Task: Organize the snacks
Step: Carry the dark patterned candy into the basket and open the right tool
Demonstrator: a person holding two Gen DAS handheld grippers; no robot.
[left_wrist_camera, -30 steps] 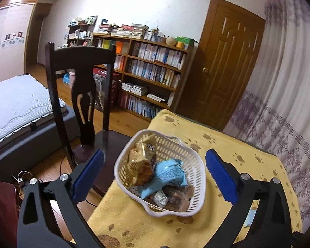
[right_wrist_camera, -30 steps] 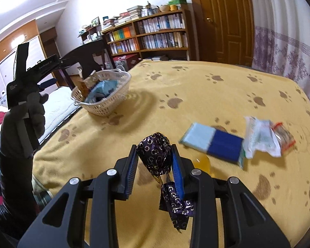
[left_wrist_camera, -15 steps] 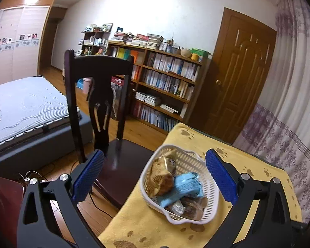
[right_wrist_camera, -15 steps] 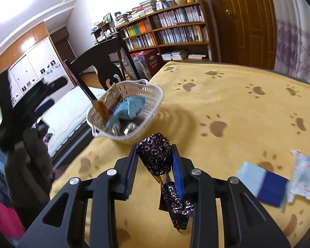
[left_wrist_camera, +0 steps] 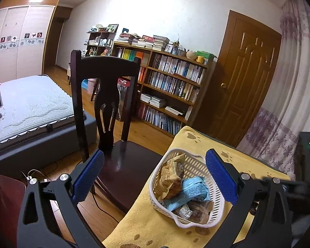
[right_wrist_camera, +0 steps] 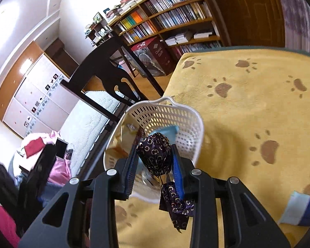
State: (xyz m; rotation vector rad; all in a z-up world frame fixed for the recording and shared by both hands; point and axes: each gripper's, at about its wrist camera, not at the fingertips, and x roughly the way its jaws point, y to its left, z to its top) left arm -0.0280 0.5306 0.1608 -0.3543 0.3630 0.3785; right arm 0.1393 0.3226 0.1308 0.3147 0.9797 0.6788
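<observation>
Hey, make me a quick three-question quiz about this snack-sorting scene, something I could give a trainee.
1. True or false: the right gripper is shut on a dark purple wrapped candy.
2. Which best describes the left gripper? A) shut on a blue packet B) open, holding nothing C) shut on the basket rim
3. Fill in: the white basket sits on a yellow cloth printed with brown ____ prints.

Key
1. True; the candy hangs above the basket's near rim.
2. B
3. paw
</observation>
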